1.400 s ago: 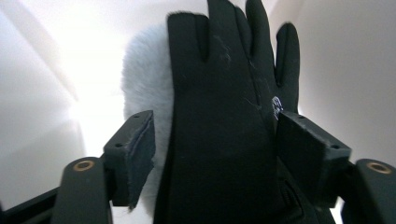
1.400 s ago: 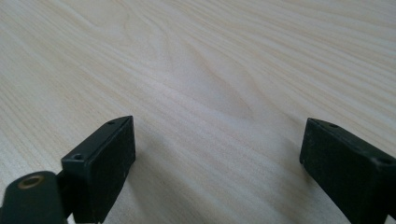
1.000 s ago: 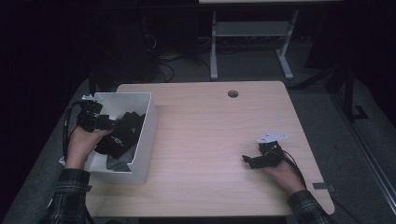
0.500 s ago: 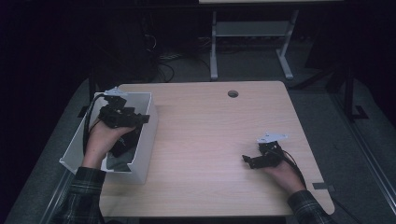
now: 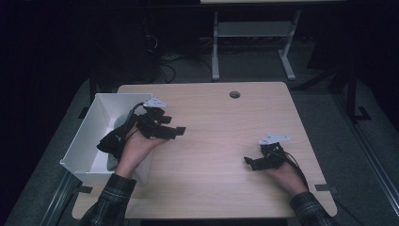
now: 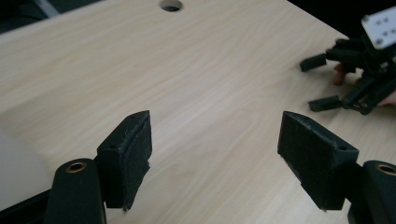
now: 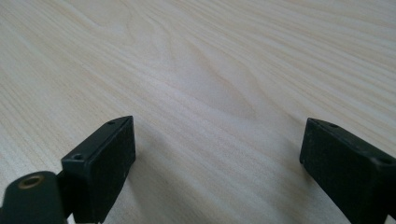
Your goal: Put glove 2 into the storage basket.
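Dim surroundings close in on a pale wooden table (image 5: pixel 211 141), behind which a white stand and loose cables can be made out on the floor. At the table's left edge a white bin (image 5: pixel 89 141) is seen, with dark, crumpled items (image 5: pixel 109 142) lying inside it; what they are cannot be told for sure. A round cable hole (image 5: pixel 234 94) is set near the far edge.

The left gripper (image 5: pixel 176 131) is held just right of the bin's right wall, above bare wood, with its cable trailing back over the bin. Its jaws are spread wide, and in the left gripper view (image 6: pixel 212 154) nothing but table grain is seen between the pads. The right gripper (image 5: pixel 249 163) is rested low at the near right of the table, its jaws likewise set wide apart over bare wood in the right gripper view (image 7: pixel 215 163), with nothing gripped.

The step in hand is judged to be a transit of the left gripper between the bin and the open table, made empty. If the dark items are to be taken out, a return over the bin would be called for next, the open jaws lowered around one piece and closed before it is lifted clear of the wall. The right gripper is well apart from the bin and would need no part in that.
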Demonstrator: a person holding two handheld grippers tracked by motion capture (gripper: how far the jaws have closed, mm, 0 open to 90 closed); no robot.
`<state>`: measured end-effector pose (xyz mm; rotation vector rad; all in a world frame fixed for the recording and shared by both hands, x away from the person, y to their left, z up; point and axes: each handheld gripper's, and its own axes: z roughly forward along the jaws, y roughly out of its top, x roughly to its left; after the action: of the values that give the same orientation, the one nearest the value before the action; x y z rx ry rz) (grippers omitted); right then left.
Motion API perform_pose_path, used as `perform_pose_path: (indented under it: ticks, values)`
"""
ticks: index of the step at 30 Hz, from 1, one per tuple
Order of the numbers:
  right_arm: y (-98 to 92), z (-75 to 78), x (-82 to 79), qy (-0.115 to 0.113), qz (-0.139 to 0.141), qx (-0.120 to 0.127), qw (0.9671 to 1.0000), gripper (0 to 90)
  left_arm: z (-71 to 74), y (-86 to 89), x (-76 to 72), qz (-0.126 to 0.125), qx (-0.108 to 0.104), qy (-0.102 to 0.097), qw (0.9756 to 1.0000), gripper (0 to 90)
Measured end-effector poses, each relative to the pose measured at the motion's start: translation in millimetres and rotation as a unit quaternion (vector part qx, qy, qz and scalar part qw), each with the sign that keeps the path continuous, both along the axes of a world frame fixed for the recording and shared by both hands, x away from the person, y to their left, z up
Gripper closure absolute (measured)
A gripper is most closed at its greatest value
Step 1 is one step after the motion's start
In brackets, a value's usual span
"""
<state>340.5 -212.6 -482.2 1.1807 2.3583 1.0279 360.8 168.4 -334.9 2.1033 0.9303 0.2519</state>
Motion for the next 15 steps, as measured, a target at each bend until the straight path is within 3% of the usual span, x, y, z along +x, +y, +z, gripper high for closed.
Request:
perform_pose_path:
  ticks: [9,15]
  values:
    - [0.0,0.0,-0.1,0.0,0.001,0.0,1.0,10.3,-48.8,-33.6,-8.3,-0.037,0.034,0.012,0.9986,25.7]
    - [-0.3,-0.2,0.2,-0.002,0.002,-0.001,1.0,10.3,-85.8,-47.0,-13.3,-0.056,0.066,0.028,0.9958,25.4]
